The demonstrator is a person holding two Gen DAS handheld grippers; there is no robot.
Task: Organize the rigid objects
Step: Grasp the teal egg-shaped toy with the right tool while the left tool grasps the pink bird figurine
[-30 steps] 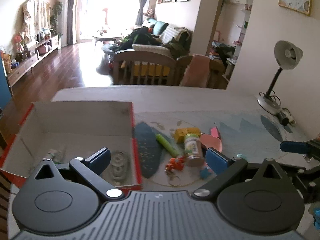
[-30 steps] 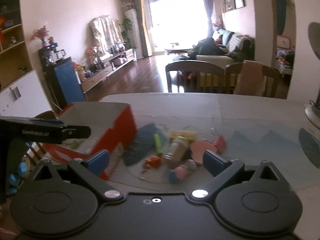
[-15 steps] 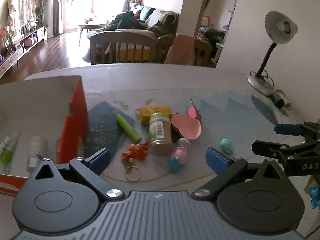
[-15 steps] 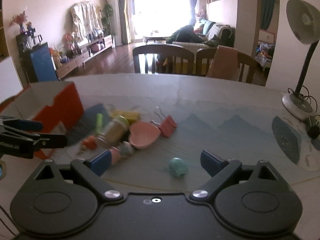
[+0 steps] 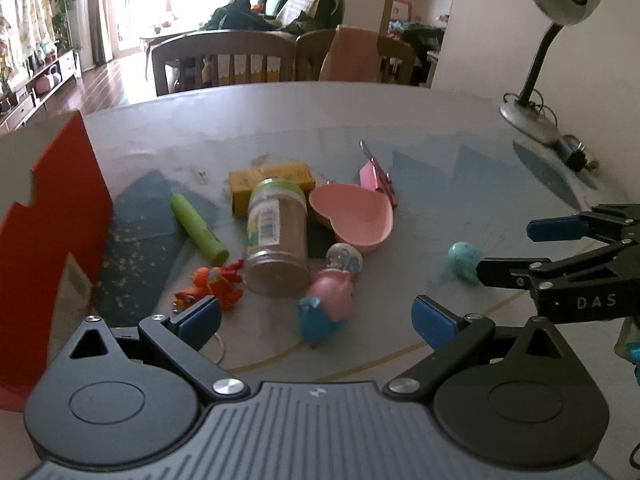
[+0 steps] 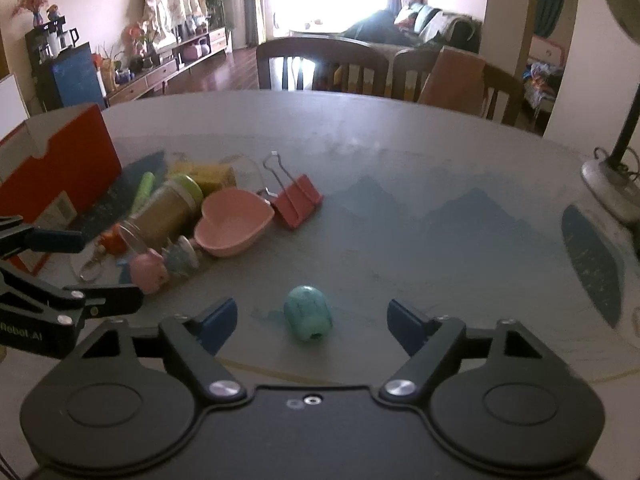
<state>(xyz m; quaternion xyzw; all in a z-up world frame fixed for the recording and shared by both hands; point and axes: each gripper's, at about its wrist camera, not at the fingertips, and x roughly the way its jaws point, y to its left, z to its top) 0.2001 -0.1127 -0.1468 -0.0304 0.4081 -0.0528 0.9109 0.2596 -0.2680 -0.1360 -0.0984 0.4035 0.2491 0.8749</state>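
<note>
On the near right of the surface (image 6: 400,152), apart from the pile, sits the teal egg (image 6: 308,317), and my right tongs (image 6: 310,322) straddle it: a pad on either side, neither touching it yet, the jaws closing as I come in. My left tongs (image 5: 316,318) are spread wide and grasp nothing; they hang over the near edge of the heap, just above the pink-and-blue toy (image 5: 326,300). Behind that lie the jar (image 5: 276,236) on its side, the pink heart dish (image 5: 352,216), the green tube (image 5: 198,228), the yellow box (image 5: 272,182), the orange keychain (image 5: 212,284) and the red clip (image 6: 298,204). At far left stands the red box (image 5: 52,240), which I take to be where all this goes. So I judge this the pick-up step for the egg. Next I should finish the squeeze square across its middle, since a rounded thing may squirt out, then lift and carry it left over the pile to the box.
</note>
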